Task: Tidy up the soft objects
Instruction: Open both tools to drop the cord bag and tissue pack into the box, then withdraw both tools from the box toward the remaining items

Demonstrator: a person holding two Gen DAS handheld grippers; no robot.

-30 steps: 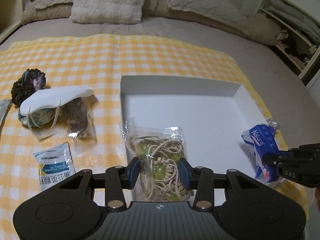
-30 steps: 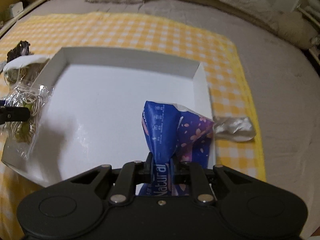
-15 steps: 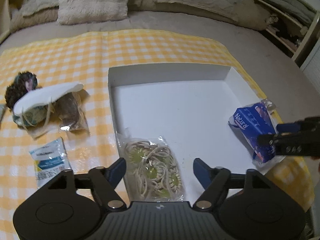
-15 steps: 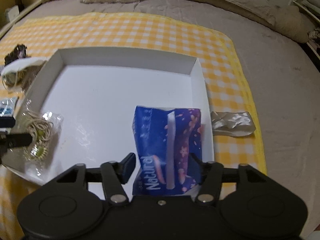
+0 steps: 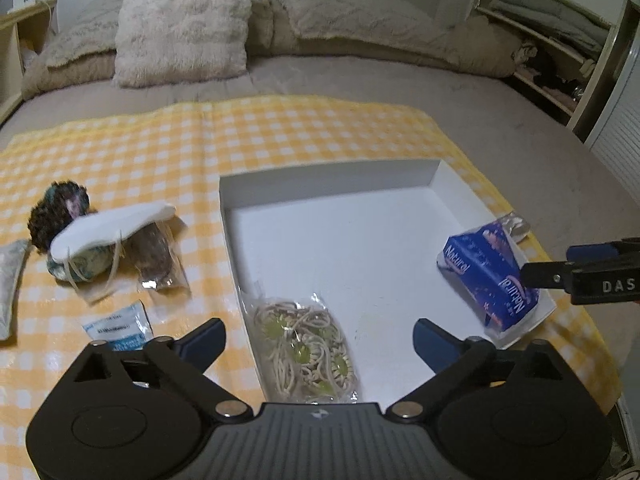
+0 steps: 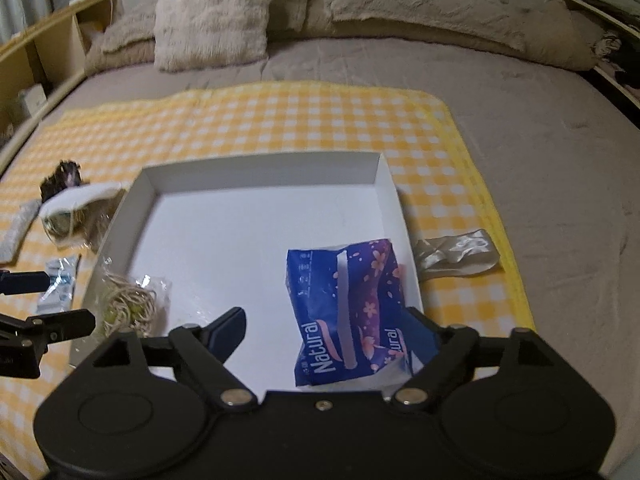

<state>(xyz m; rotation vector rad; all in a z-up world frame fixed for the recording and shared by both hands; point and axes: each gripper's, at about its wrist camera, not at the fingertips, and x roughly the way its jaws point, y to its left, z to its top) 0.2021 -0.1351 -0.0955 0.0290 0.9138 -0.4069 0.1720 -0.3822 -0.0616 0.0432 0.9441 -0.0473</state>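
A white shallow box (image 5: pixel 332 172) (image 6: pixel 260 164) lies on a yellow checked cloth on the bed. A clear bag of beige cord (image 5: pixel 306 350) (image 6: pixel 128 306) lies in its near left corner. A blue "Natural" tissue pack (image 5: pixel 490 276) (image 6: pixel 346 308) lies in its near right corner. My left gripper (image 5: pixel 316 336) is open above the cord bag, holding nothing. My right gripper (image 6: pixel 326 328) is open, straddling the tissue pack without gripping it. Left of the box lie a white mask (image 5: pixel 114 224), a dark scrunchie (image 5: pixel 56 210) and small packets.
A blue-white sachet (image 5: pixel 120 326) lies by the box's left wall, and a brown packet (image 5: pixel 154 258) under the mask. A silvery ribbon (image 6: pixel 456 254) lies right of the box. Pillows (image 5: pixel 184 20) line the far bed edge; shelves stand at both sides.
Both grippers opened and let go: the cord bag and the tissue pack now lie in the box. Both grippers have drawn back and up.
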